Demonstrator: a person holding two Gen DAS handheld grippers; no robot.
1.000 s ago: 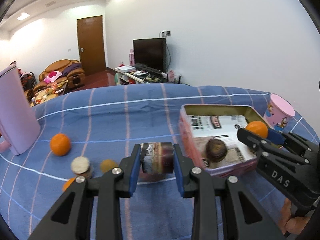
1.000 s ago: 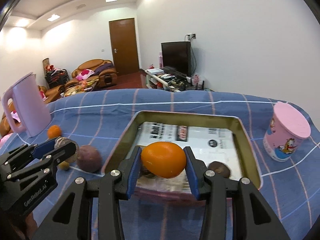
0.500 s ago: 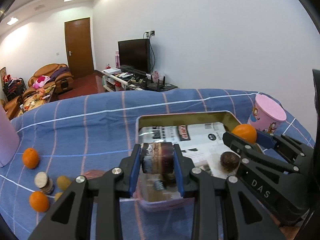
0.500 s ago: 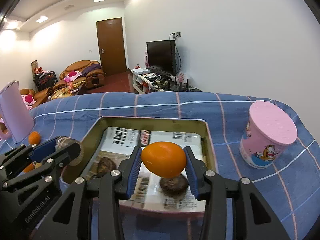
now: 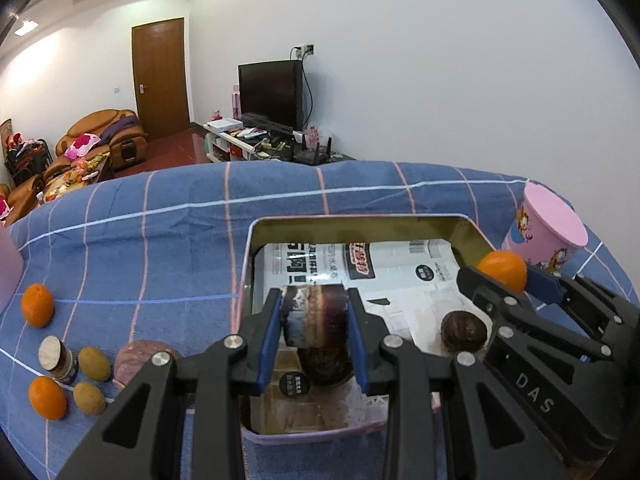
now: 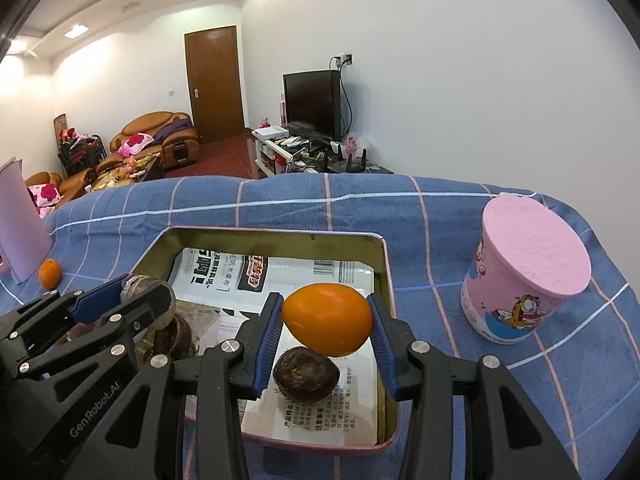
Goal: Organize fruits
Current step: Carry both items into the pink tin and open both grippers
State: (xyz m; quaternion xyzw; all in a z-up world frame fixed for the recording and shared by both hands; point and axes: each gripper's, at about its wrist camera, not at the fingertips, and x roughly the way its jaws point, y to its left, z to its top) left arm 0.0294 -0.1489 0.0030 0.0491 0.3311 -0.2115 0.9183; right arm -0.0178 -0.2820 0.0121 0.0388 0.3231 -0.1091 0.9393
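My left gripper is shut on a dark brown cut fruit piece and holds it over the near left part of the paper-lined tin tray. My right gripper is shut on an orange above the tray's near right corner. Two dark round fruits lie in the tray, one below the orange and one below the cut piece. The left gripper also shows in the right wrist view, and the right one in the left wrist view.
On the blue checked cloth left of the tray lie two oranges, two small brown fruits, a cut piece and a purple round fruit. A pink cup stands right of the tray. A pink jug stands far left.
Both grippers have moved rightward and forward over the tray with their fruit still held. The loose fruits on the cloth have not moved.
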